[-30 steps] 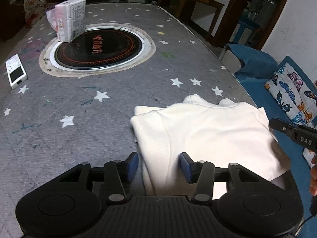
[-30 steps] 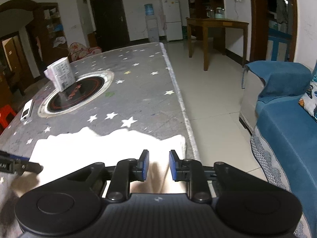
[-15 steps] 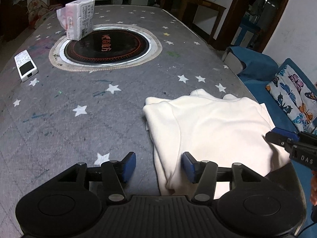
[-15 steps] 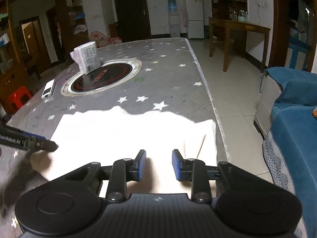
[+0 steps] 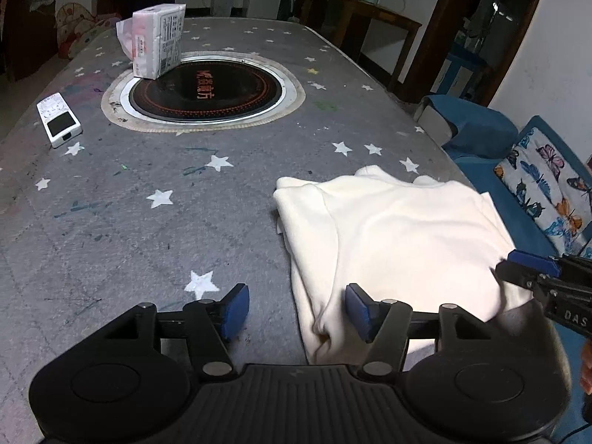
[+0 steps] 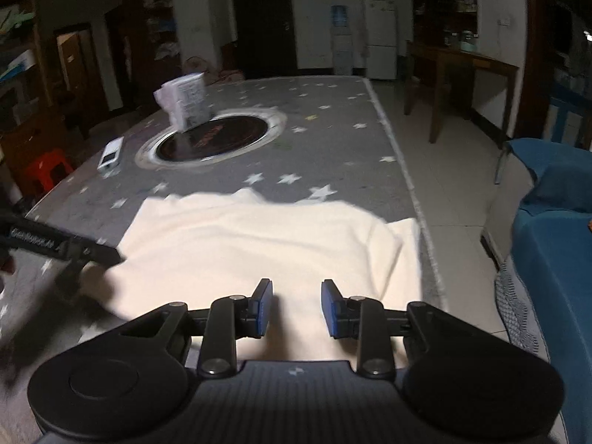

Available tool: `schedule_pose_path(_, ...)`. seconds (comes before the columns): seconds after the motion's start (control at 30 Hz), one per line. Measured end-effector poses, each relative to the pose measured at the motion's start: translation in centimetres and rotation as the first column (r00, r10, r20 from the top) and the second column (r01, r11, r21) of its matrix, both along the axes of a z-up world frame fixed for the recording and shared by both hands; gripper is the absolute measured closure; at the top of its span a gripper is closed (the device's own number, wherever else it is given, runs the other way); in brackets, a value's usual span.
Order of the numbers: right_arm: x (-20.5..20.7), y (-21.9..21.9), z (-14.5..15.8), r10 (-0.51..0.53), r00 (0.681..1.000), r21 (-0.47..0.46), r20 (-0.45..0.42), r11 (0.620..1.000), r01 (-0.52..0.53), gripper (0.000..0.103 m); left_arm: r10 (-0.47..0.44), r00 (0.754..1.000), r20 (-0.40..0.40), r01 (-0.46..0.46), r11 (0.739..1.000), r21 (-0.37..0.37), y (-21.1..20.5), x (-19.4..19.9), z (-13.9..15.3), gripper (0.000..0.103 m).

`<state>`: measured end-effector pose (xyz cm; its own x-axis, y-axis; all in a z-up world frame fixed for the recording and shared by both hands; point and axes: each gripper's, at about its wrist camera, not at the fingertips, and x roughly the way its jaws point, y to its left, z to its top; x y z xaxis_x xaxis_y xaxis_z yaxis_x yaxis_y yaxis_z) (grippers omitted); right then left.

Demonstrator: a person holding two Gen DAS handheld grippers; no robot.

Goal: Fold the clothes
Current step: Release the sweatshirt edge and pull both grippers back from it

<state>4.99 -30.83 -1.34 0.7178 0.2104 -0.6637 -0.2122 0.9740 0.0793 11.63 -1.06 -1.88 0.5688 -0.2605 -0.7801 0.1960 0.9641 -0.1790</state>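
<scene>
The cream garment (image 5: 392,236) lies folded on the grey star-print table cover (image 5: 148,229), at the table's near corner on the sofa side, well short of the round black cooktop (image 5: 205,90) set in the table's middle. Against a second ago it sits farther ahead of both cameras, with more bare cover showing at its near edge in the left wrist view.

The left gripper (image 5: 296,309) hangs over the garment's near left edge. Its jaws have just been opening and now stand wide apart, the fold's edge in the gap but neither blue pad pressing it. The right gripper (image 6: 295,307) hovers over the near edge of the cloth; its jaws have also just opened a little and stand apart, gripping nothing.

Beyond the garment, a wrapped white pack (image 5: 157,46) stands on the cooktop's far left rim, and a white remote (image 5: 59,120) lies left of the cooktop. A blue sofa (image 6: 555,251) stands on the garment's right.
</scene>
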Motion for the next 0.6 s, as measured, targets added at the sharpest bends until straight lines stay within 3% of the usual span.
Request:
schedule_pose_path(0.1, -0.2, 0.6, -0.7, 0.019, 1.0, -0.023, -0.017, 1.0, -0.02, 0.067, -0.001, 1.0, 0.007, 0.001, 1.0, 0.021, -0.2, -0.3, -0.3, 0.038)
schedule_pose_path(0.6, -1.3, 1.8, -0.7, 0.029, 1.0, -0.046, 0.006, 0.999, -0.029, 0.061, -0.01, 1.0, 0.021, 0.009, 0.999, 0.045, -0.4, -2.6, 0.2, 0.03)
